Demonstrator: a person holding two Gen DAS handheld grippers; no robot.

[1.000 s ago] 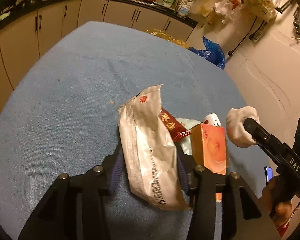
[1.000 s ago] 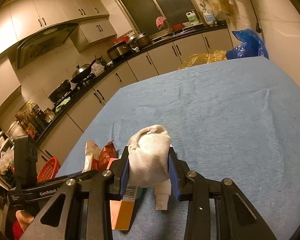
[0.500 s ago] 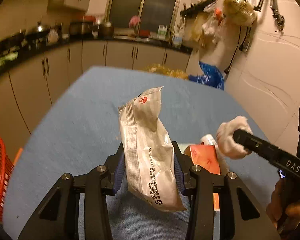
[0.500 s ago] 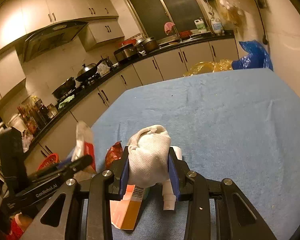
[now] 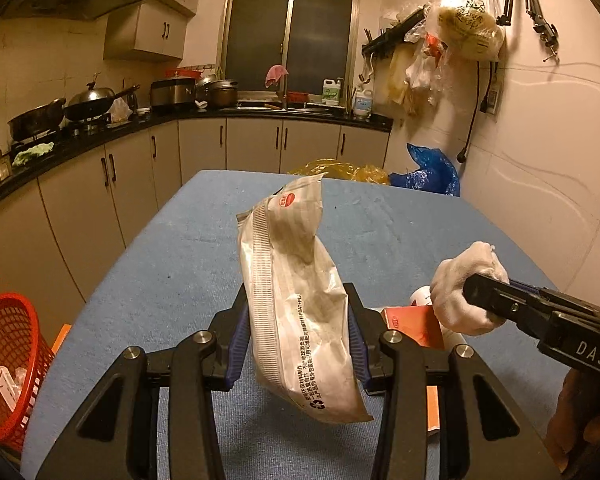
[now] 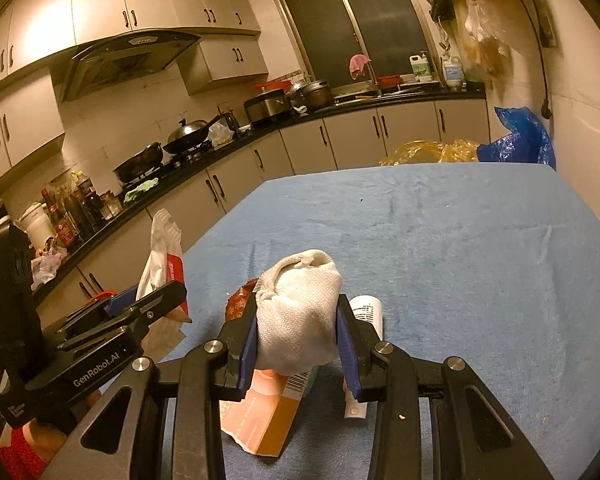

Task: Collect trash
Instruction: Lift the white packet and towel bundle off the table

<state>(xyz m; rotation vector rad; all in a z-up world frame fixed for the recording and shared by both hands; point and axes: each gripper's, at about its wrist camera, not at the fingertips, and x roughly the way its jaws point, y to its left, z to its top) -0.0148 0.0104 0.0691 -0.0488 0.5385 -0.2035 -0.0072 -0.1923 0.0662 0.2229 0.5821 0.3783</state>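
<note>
Trash in both grips, none of it binned as far as can be judged. Nearest, above the near edge of the table point(image 6: 440, 240): left gripper point(image 5: 296, 320) clamped on a crumpled white wrapper point(image 5: 296, 280), held clear of the table with its top end standing up and forward. Alongside, toward the right of the table's near edge: right gripper point(image 6: 296, 328) squeezed tight on a balled white tissue point(image 6: 300, 312), also lifted off the cloth. Both tools level, pointing along the table toward its far end, roughly side by side and apart from each other.

Left on the table, just under the right gripper: an orange carton point(image 6: 260, 420) lying flat, a white bottle point(image 6: 366, 312) on its side, a red snack packet point(image 6: 238, 300) partly hidden. Three pieces at least to fetch, then.

Beyond the table's left edge, down on the floor: a red basket point(image 5: 8, 360), probably the bin, with a few pale scraps inside. Looks like a carry leftward and a drop next for both loads.

Past the table's far end: a yellow bag point(image 5: 340, 170) and a blue bag point(image 5: 428, 172).
</note>
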